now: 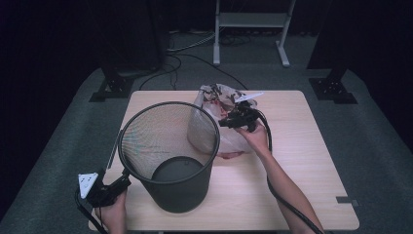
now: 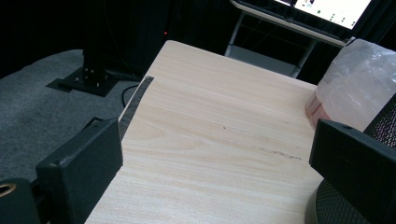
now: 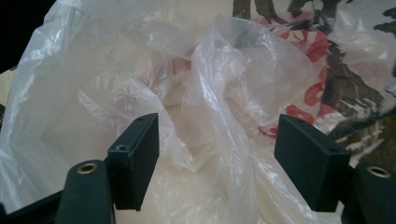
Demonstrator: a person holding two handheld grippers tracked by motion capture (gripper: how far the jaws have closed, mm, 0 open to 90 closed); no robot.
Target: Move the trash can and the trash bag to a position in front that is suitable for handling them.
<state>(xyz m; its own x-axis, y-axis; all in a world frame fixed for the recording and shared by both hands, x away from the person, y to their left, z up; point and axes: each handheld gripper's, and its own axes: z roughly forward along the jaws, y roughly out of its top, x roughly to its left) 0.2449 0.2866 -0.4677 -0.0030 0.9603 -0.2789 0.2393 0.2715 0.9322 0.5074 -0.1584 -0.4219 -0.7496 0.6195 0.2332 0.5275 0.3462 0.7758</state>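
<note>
A black wire-mesh wastebasket (image 1: 168, 156) stands upright on the left half of the wooden table (image 1: 302, 161). Behind it lies a crumpled clear plastic bag (image 1: 214, 97) with a red and dark print. My right gripper (image 1: 226, 121) reaches into the bag from the right. In the right gripper view its jaws (image 3: 222, 140) stand open, with a raised fold of the bag (image 3: 219, 84) running between them, not pinched. My left gripper (image 1: 124, 181) sits low at the basket's front left. It is open (image 2: 217, 149) over bare table, with the basket's mesh (image 2: 387, 121) beside its right jaw.
A dark tape strip (image 2: 135, 102) runs along the table's left edge, and another tape mark (image 1: 346, 200) sits near the front right corner. Black stand bases (image 1: 109, 87) and cables lie on the grey carpet beyond. A white frame (image 1: 253, 24) stands at the back.
</note>
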